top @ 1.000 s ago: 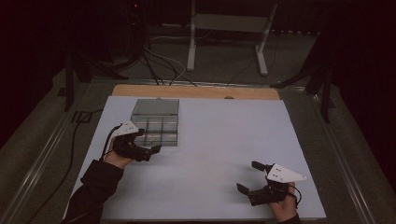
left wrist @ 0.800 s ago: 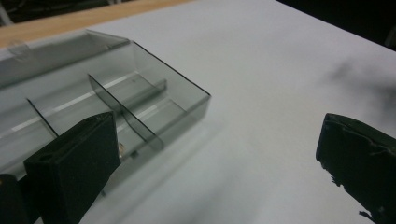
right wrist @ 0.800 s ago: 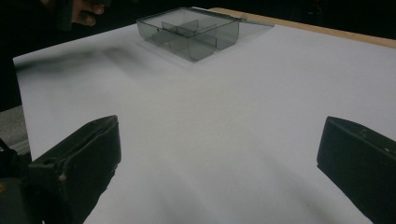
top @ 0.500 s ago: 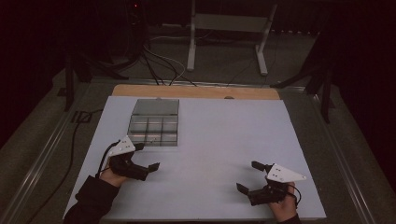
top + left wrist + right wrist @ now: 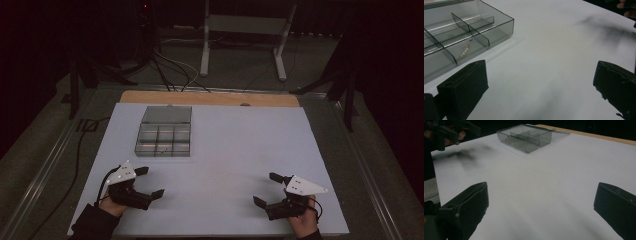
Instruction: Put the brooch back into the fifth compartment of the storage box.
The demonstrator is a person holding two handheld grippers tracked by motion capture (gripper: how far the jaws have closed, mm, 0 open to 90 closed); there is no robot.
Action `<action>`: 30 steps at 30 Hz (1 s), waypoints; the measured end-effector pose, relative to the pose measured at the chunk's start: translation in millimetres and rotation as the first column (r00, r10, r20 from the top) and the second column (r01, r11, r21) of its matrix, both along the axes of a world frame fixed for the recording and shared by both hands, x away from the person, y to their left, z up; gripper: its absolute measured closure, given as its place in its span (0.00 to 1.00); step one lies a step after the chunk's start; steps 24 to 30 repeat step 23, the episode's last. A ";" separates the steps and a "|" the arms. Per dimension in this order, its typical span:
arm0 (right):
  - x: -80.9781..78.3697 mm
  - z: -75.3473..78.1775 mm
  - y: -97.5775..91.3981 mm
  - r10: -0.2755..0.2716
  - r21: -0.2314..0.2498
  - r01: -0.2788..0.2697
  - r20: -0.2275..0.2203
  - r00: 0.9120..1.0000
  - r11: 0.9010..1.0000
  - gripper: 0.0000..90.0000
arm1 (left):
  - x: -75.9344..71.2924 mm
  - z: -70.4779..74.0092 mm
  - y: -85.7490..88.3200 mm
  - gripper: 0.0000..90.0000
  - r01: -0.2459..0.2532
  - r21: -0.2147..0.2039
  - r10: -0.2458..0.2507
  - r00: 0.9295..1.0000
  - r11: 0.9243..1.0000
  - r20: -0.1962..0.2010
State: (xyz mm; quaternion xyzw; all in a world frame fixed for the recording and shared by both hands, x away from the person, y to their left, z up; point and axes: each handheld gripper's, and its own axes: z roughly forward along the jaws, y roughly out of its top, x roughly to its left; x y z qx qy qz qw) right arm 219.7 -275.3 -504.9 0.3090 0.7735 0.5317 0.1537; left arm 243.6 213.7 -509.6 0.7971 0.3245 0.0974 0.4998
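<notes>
A clear grey compartment box (image 5: 164, 132) lies open on the white table (image 5: 230, 150), its lid folded back. A small string of pale beads (image 5: 464, 51) rests in one front compartment. My left gripper (image 5: 150, 182) hovers near the table's front left, below the box, open and empty. The box (image 5: 461, 32) sits just beyond its left jaw. My right gripper (image 5: 266, 189) stands open at the front right with nothing between its jaws. In the right gripper view the box (image 5: 526, 137) is far off across the bare sheet.
A wooden strip (image 5: 210, 98) borders the table's far edge. A metal stand (image 5: 240, 40) and cables (image 5: 170, 70) lie on the dark floor behind. A cable (image 5: 75, 165) runs along the left rail. A hand with the other gripper (image 5: 446, 132) shows at upper left.
My left gripper has drawn back from the box toward the front edge of the table, staying open. The right gripper has not moved.
</notes>
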 end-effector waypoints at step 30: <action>-0.3 0.4 0.2 0.003 -0.003 -0.003 0.004 1.000 1.000 0.00 | -20.7 -11.3 22.3 0.01 0.006 -0.031 -0.006 1.000 1.000 0.003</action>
